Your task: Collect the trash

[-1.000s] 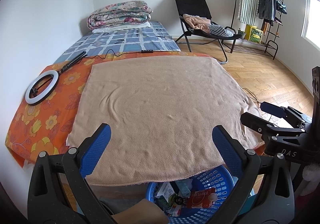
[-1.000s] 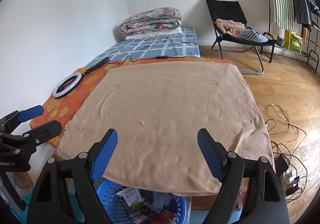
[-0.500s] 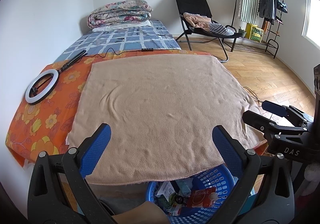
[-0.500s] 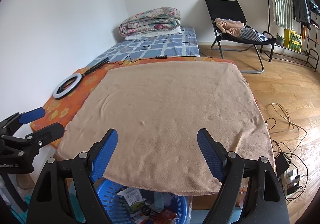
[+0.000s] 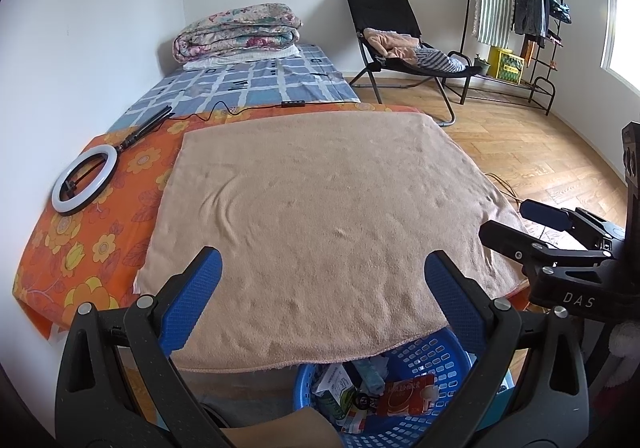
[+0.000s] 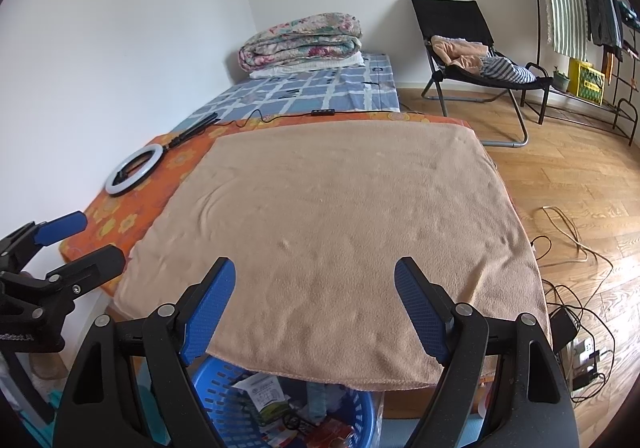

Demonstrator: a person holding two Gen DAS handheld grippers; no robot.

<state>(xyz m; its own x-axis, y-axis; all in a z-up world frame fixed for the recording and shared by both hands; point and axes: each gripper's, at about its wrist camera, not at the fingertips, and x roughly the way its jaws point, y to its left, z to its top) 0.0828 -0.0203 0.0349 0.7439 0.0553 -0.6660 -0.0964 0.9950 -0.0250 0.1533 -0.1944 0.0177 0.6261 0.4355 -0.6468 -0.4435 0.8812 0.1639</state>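
Both the left gripper (image 5: 320, 288) and right gripper (image 6: 316, 300) gape wide, empty, above the upright trash-filled blue basket (image 5: 436, 362).

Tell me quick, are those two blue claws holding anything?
Left gripper: open, holding nothing.
Right gripper: open, holding nothing.

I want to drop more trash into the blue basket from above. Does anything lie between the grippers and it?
Partly. The tan blanket's front edge hangs over the far rim of the blue basket, covering that side. The near part, where wrappers lie, looks open below both open grippers, left and right.
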